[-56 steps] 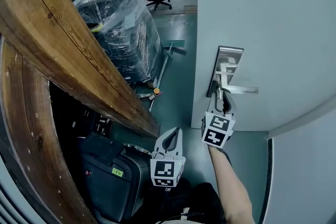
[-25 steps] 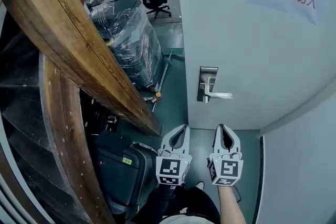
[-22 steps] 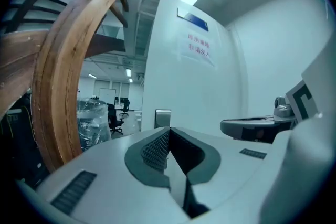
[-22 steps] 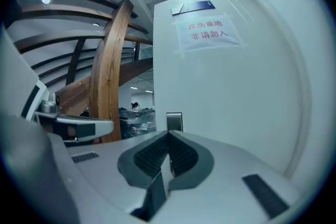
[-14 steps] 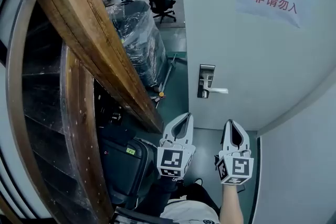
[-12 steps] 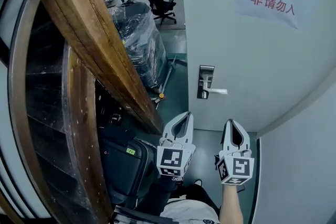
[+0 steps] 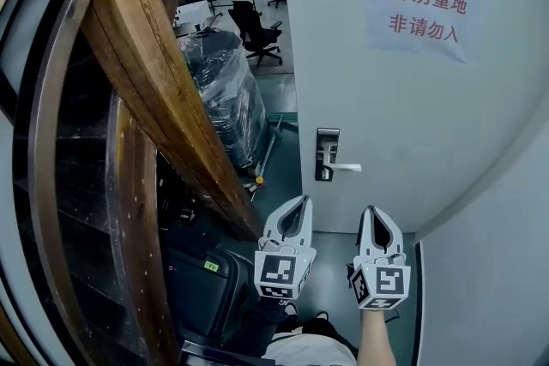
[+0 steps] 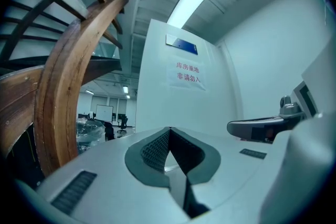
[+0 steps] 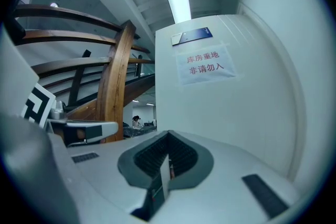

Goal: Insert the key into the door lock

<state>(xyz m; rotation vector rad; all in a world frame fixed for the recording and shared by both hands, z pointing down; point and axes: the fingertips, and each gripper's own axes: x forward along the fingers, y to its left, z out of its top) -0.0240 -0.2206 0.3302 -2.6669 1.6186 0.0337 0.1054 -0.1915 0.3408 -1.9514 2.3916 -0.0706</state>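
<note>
Fingers on the left gripper (image 7: 297,201) and right gripper (image 7: 372,210) are sitting pressed together, showing no key. The door lock (image 7: 326,154) is lying well ahead between them, neither being clearly nearer.

Door (image 7: 403,124): smooth matt paint. Lock plate (image 7: 327,141) + handle (image 7: 347,167): brushed metal, satin. Stair beam (image 7: 146,73): varnished wood, grain visible. Sign (image 7: 420,9): paper. Pallet wrap (image 7: 225,94): glossy plastic film.

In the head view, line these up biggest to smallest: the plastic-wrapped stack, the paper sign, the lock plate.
1. plastic-wrapped stack
2. paper sign, only slightly smaller
3. lock plate, by far the smallest
</note>
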